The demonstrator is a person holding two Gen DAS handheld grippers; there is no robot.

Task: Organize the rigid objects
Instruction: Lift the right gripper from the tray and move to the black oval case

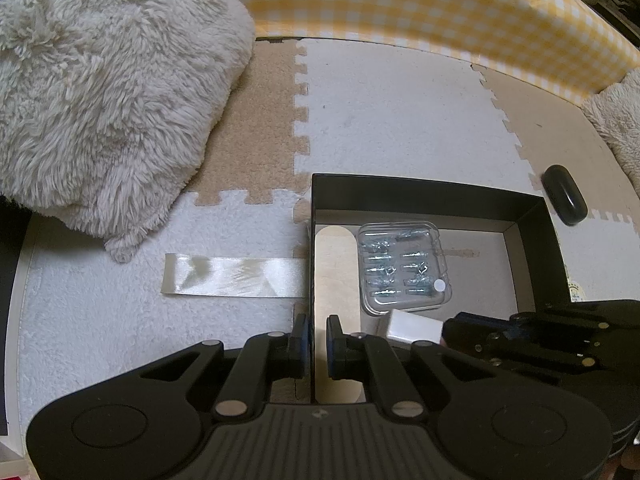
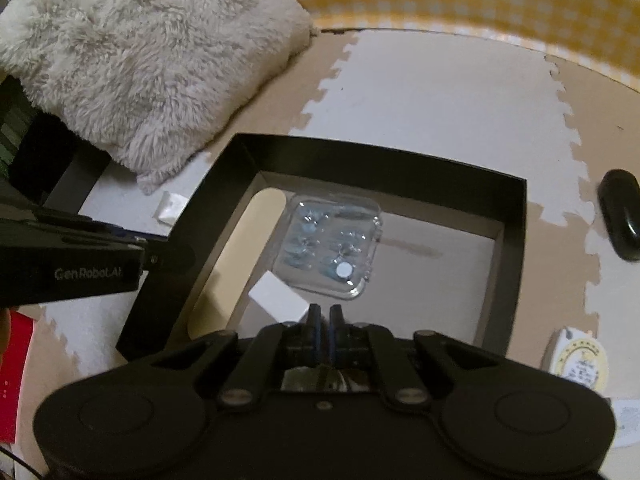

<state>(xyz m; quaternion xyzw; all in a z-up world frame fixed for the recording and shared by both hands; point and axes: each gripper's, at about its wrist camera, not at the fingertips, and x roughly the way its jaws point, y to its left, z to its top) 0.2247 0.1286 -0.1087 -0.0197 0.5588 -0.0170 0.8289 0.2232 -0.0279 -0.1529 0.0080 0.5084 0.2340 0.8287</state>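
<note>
Landmark: the black box [image 1: 424, 192], open-topped, sitting on the puzzle-tile floor mat [image 1: 400, 112]. Nearest, the left claw [image 1: 317, 338] straddles the box's left wall near its front corner, one pad outside and one inside, closed on that wall [image 1: 312, 280]. The right claw [image 2: 325, 320] hangs over the front part of the box interior with its pads drawn together and nothing between them. Just ahead of the right claw, a small white block [image 2: 278, 300] lies on the box floor. Touching or just beyond the block is a clear plastic case [image 2: 330, 246] of small metal parts, lying flat toward the left half of the box. A pale wooden rounded board [image 1: 336, 272] lies along the inside of the left wall. Outside the box, against its left wall, a strip of white satin ribbon [image 1: 234, 276] lies flat on the mat. To the right of the box, near its front corner, sits a small cream-labelled item [image 2: 578, 364]; near its far right corner lies a black oval case [image 1: 564, 196]. Beyond the box to the left rests a fluffy cream cushion [image 1: 108, 100]. Farthest, a yellow checked panel [image 1: 440, 12] borders the mat.
</note>
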